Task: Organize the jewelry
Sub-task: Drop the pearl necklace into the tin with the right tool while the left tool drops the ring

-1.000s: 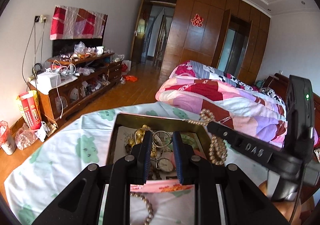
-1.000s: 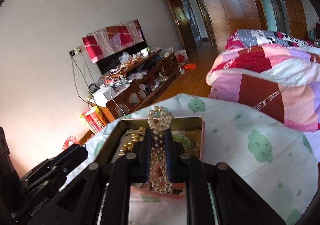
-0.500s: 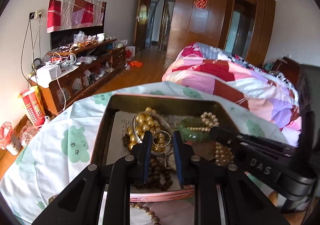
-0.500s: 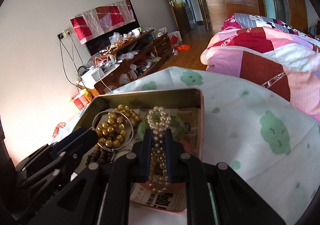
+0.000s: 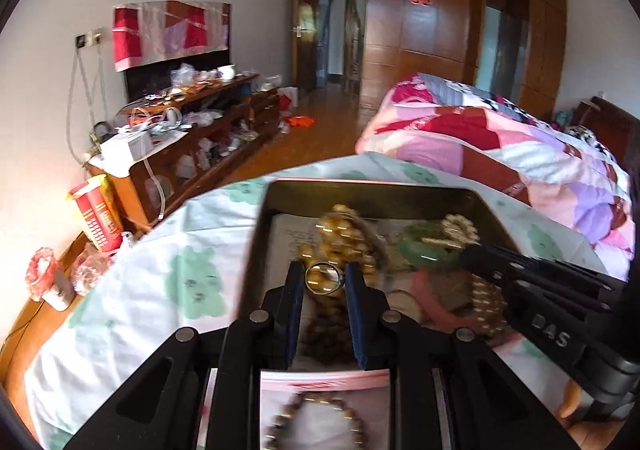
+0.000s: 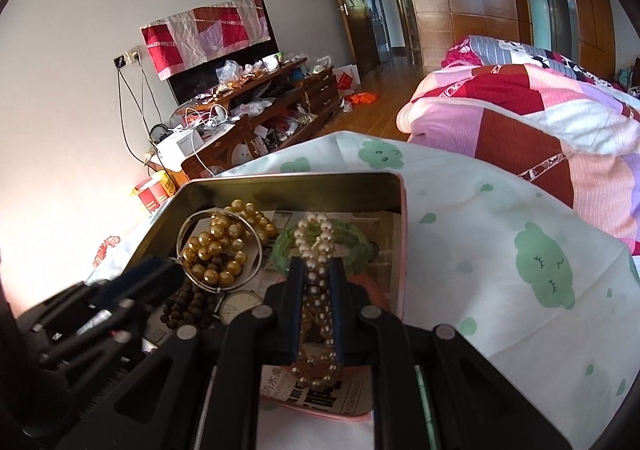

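An open metal tin [image 5: 256, 250] [image 6: 288, 185] lies on the bed sheet and holds jewelry. My left gripper [image 5: 323, 278] is shut on a silver ring [image 5: 323, 279] over the tin's left part. My right gripper [image 6: 317, 278] is shut on a white pearl bracelet [image 6: 316, 282], whose far end rests on a green bangle [image 6: 288, 246] in the tin. Gold pearl beads [image 6: 218, 250] inside a thin silver hoop [image 6: 259, 250], dark wooden beads [image 6: 188, 306] and a watch face [image 6: 240, 306] lie in the tin. A brown bead bracelet [image 5: 316, 426] lies on the sheet before the tin.
The sheet [image 6: 500, 250] with green cloud prints spreads to the right. A folded patchwork quilt [image 6: 540, 129] lies behind it. A cluttered wooden cabinet [image 5: 200, 145] stands along the left wall. A red carton [image 5: 96, 217] stands on the floor.
Both grippers have come lower and closer over the tin. The pearl bracelet now rests on the green bangle. The left view is blurred by motion.
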A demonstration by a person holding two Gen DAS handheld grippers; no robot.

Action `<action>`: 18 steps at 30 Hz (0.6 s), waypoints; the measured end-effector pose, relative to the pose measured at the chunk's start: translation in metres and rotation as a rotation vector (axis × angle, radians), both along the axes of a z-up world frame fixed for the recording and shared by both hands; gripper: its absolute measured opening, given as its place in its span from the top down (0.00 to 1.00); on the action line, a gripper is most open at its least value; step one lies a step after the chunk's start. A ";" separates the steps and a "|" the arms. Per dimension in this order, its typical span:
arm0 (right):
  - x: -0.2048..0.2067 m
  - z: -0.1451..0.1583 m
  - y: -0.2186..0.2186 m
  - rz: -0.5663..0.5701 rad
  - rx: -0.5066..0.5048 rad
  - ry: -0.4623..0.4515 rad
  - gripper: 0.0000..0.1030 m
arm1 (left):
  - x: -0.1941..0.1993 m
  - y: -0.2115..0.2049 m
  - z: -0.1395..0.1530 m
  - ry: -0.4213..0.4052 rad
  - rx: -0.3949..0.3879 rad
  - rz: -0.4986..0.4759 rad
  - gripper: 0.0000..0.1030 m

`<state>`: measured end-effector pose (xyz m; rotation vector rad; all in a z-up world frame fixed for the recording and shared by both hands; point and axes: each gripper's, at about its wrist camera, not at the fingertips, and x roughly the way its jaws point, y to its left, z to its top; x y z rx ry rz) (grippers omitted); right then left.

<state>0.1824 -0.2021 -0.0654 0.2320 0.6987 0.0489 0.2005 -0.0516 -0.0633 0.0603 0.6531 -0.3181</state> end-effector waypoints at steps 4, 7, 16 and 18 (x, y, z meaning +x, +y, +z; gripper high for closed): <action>0.002 -0.001 0.002 0.001 -0.009 0.007 0.85 | 0.011 0.008 -0.007 0.052 -0.017 0.034 0.80; 0.002 -0.001 0.001 0.002 -0.002 0.008 0.85 | 0.009 0.004 -0.007 0.050 0.008 0.039 0.79; 0.001 0.000 0.001 0.015 0.026 0.000 0.76 | 0.009 0.005 -0.007 0.048 0.019 0.043 0.75; 0.001 -0.001 0.002 0.027 0.040 -0.005 0.70 | 0.009 0.003 -0.007 0.048 0.017 0.029 0.66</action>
